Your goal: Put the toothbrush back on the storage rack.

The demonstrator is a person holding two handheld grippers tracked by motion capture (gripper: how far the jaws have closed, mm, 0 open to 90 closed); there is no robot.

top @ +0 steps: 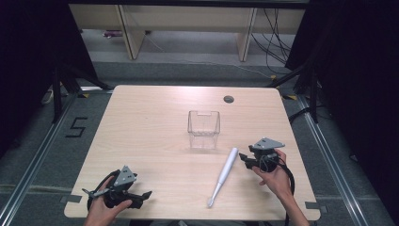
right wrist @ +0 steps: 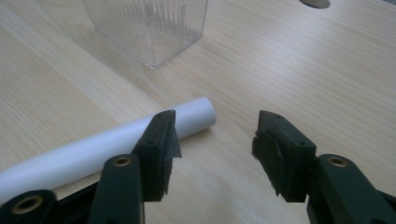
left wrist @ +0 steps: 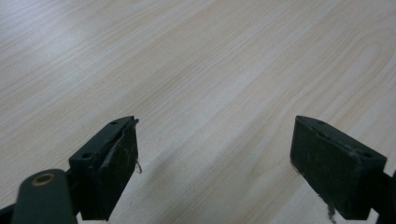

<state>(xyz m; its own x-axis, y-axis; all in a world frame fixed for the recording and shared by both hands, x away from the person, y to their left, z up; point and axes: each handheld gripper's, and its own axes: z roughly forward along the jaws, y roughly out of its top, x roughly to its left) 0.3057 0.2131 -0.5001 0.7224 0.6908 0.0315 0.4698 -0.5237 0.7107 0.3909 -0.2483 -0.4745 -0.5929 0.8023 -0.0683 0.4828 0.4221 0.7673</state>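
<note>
Right tongs [right wrist: 215, 135] gape beside toothbrush handle [right wrist: 93, 144]; high view reveals bristles.

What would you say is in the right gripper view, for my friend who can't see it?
The right gripper has its two black jaws open just above a light wooden table, with a white plastic electric toothbrush lying behind one jaw, not between them. A clear ribbed plastic cup stands farther back.

- A white toothbrush [top: 225, 174] is lying flat on the table [top: 141, 122], slanting toward its near edge, right of centre.
- A clear ribbed container [top: 204, 129] is standing upright mid-table.
</note>
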